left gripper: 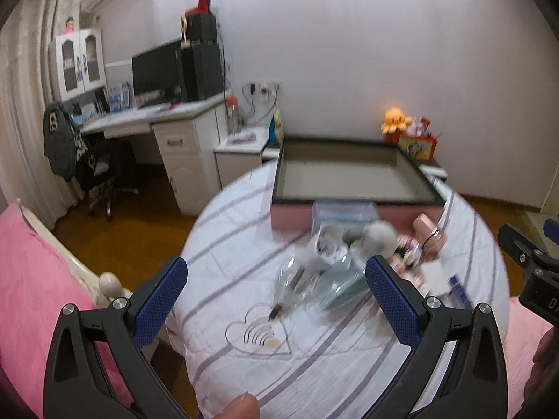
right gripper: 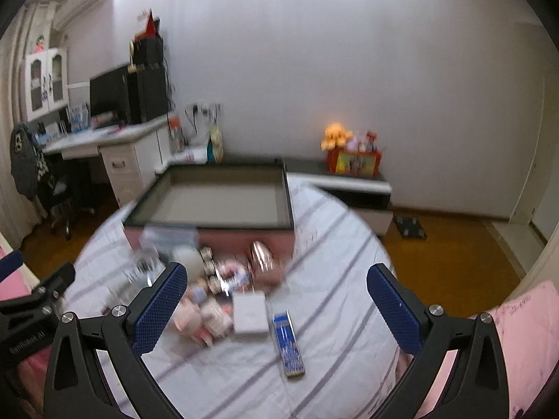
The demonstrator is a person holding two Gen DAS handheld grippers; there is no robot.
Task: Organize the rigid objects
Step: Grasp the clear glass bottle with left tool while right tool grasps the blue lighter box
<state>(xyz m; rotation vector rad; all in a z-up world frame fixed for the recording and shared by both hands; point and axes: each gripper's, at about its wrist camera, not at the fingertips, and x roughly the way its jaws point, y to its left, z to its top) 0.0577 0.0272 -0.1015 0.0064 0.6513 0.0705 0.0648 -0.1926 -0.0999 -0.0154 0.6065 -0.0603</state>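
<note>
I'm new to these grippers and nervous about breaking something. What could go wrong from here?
1. The clear glass bulb and the other glassware beside it lie on soft striped bedding; a hard pinch by the open left gripper might crack them or make them roll.
2. The pile by the open right gripper is crowded, so grabbing the blue box may nudge the white box.

On the bed's striped sheet (right gripper: 332,279): 1 open box with a dark rim (right gripper: 213,195), 1 clear heart-shaped piece (left gripper: 258,331), 1 clear glass bulb (left gripper: 293,277), 1 flat white box (right gripper: 249,312), 1 blue packet (right gripper: 288,342), 1 rose-gold item (right gripper: 262,255). The rest of the pile is too blurred to count. 2 hand-held grippers: left (left gripper: 276,300), right (right gripper: 276,305).
</note>
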